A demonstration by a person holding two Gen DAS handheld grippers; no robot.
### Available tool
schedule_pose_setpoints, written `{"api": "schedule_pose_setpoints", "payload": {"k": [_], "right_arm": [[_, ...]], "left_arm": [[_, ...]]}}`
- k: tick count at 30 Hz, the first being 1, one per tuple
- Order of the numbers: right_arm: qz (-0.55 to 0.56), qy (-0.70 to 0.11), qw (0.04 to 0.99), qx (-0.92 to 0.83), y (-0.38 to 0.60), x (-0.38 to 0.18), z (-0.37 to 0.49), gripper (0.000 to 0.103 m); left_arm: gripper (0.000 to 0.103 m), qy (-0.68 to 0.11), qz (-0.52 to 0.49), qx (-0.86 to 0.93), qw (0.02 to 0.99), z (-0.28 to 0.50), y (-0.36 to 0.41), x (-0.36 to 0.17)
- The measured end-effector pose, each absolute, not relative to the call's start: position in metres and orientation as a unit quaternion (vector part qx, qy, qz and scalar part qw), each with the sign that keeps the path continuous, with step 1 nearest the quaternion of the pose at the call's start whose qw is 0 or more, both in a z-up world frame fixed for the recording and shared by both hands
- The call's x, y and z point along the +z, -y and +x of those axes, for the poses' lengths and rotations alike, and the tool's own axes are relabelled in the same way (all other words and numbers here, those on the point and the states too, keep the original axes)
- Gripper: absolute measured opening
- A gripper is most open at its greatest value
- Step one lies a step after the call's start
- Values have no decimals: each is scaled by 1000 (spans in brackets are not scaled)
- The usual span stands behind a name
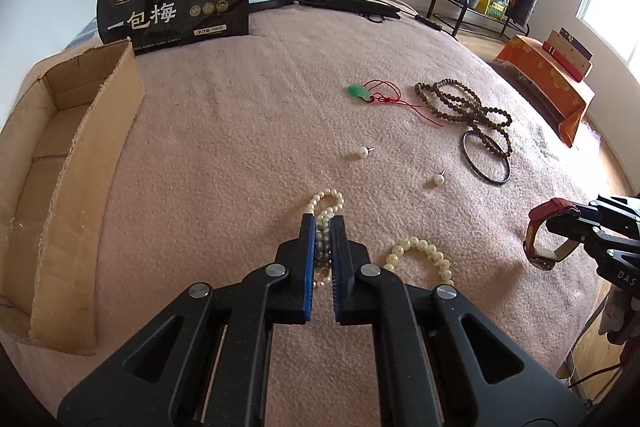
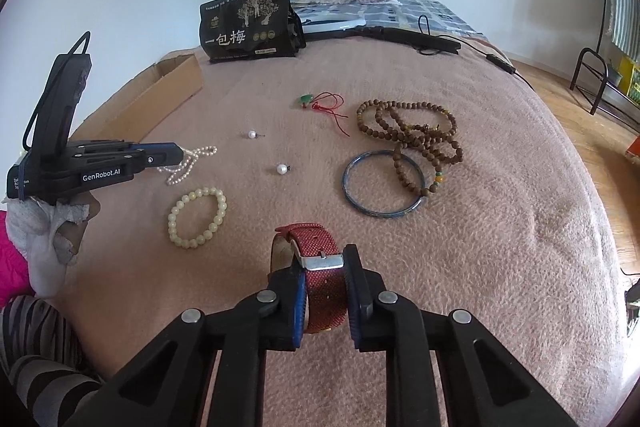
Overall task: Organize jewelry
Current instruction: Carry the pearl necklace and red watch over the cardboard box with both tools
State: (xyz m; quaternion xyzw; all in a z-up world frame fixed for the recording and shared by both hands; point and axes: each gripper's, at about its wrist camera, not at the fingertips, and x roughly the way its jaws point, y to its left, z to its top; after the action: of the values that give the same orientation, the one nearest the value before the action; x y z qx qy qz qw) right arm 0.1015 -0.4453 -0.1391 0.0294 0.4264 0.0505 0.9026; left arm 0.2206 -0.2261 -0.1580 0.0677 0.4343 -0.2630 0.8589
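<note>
Two tools loaded: left tool clamps the pearl strand, right tool grips the red watch. We should lift slowly so loops clear the blanket.

My left claw reaches forward and low over the bed, its two blue-padded fingers drawn nearly together and pinching a strand of pearls between them. My right claw points forward too, fingers set a strap's width apart and clamped on the red watch strap. From the right wrist view, my left claw sits out to the left, held level, my wrapped hand beneath it.
</note>
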Motion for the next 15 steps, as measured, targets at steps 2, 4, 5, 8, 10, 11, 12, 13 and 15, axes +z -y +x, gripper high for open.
{"api": "schedule_pose_setpoints", "payload": {"k": [2,4,5,8,10,11,12,13,15], "right_arm": [[28,-421,905,49,445,-134,99,15],[28,-415,908,48,446,-129,97,15],[28,-412,909,47,446,-126,95,15],[28,-403,914,44,447,-117,91,15],[28,-397,916,43,447,-111,88,15],[27,-395,917,43,447,-107,87,15],[26,-392,918,43,446,-104,87,15],[24,-390,920,44,445,-101,86,15],[22,-385,922,46,443,-93,85,15]], "left_arm": [[5,-430,62,-261,862,219,224,-153],[5,-426,55,-260,865,217,221,-148],[5,-424,54,-259,866,216,220,-145],[5,-416,46,-258,871,215,215,-135],[5,-411,41,-258,873,214,211,-128],[5,-408,37,-257,875,214,209,-124],[5,-405,34,-257,877,214,206,-120],[5,-402,31,-256,879,213,204,-117],[5,-395,26,-254,882,211,198,-109]]}}
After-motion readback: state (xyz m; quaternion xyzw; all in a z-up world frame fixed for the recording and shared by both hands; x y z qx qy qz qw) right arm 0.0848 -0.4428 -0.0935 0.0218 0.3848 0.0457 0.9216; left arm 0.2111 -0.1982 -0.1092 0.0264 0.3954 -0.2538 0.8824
